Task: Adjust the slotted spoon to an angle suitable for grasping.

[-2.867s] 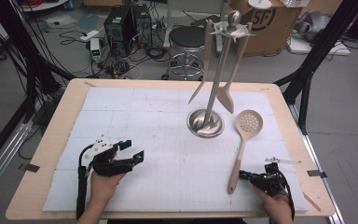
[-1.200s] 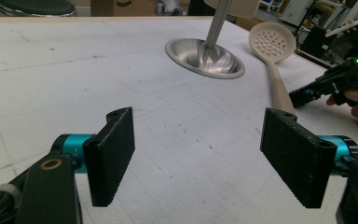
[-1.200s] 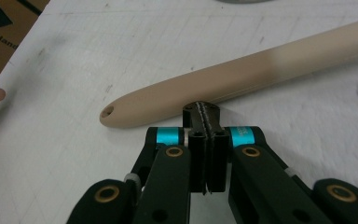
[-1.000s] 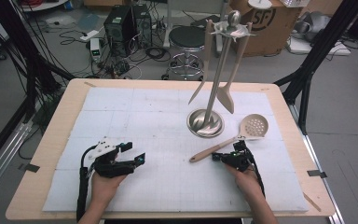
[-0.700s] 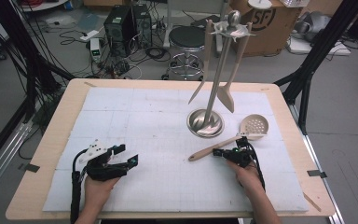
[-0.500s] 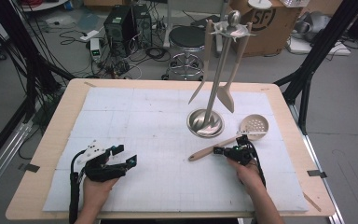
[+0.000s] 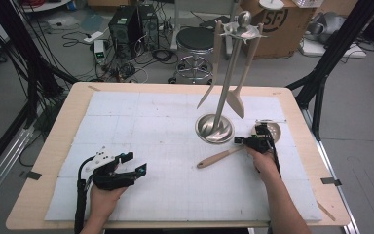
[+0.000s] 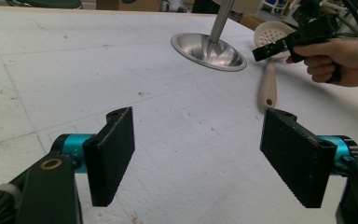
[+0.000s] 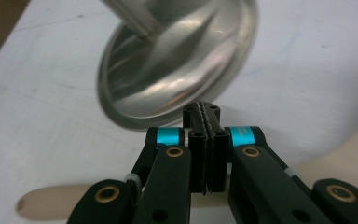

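A pale wooden slotted spoon (image 7: pixel 219 157) lies slantwise on the white mat, its head (image 7: pixel 272 129) to the right of the steel utensil stand's round base (image 7: pixel 214 129). My right gripper (image 7: pixel 237 141) hovers over the spoon's neck, close to the base, with its jaws pressed together and nothing between them. In the right gripper view the shut gripper (image 9: pixel 204 112) points at the base (image 9: pixel 168 84), and the handle (image 9: pixel 51 198) passes under it. My left gripper (image 7: pixel 135 163) rests open at the front left of the mat. From there the left gripper (image 8: pixel 198 154) faces the spoon (image 8: pixel 268 84).
Two wooden utensils (image 7: pixel 238 100) hang from the stand's top and reach down near its base. The mat covers a wooden table (image 7: pixel 68 112). Black frame legs stand at both sides. Cables, a stool and boxes lie on the floor beyond the far edge.
The right hand came from the front right corner to the spoon, which now lies slantwise with its handle to the left. In the last second the right gripper moved away from me toward the stand's base.
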